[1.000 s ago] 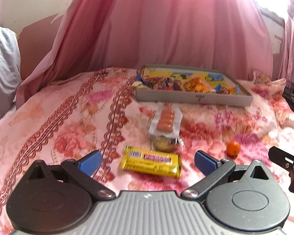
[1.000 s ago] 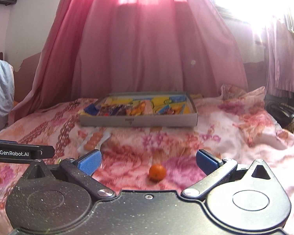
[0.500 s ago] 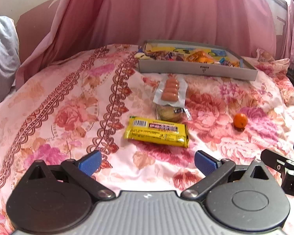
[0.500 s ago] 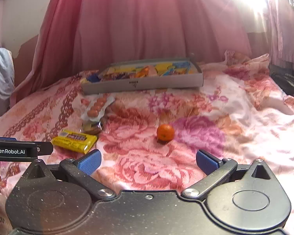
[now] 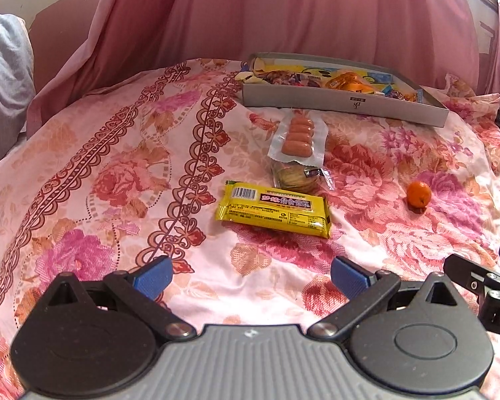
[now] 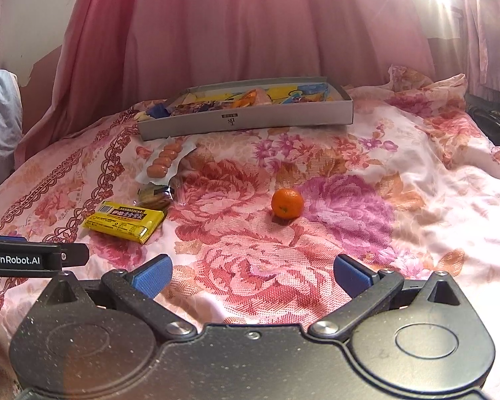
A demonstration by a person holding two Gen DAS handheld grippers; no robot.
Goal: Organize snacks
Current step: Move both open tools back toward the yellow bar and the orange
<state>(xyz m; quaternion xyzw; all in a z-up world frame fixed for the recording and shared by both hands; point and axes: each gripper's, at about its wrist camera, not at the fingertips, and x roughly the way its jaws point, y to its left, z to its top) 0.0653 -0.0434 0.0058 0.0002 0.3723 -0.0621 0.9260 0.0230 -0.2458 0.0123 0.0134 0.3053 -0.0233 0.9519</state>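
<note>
**Snacks loose on soft bedding**

Small round orange fruit [image 6: 287,203] lies apart from the shallow grey cardboard box [image 6: 246,120]; it could roll when pinched. Right gripper [image 6: 250,275] and left gripper [image 5: 248,276] both gape empty. Glossy yellow wrapped bar [image 5: 274,209] might slip.

Two fisheye cameras, one riding each handheld gripper, look forward and slightly down along their blue-padded fingers across a floral bedspread [image 5: 83,153] toward a pink curtain [image 6: 250,26]. The left wrist view sits to the left and close to a yellow snack bar [image 5: 274,209]; the right wrist view sits beside it, facing a small orange [image 6: 287,203]. Both share the bar, the orange, a sausage pack [image 5: 298,137] and the grey snack box [image 6: 246,118] at the far end. Each view catches the other gripper at its edge.
</note>
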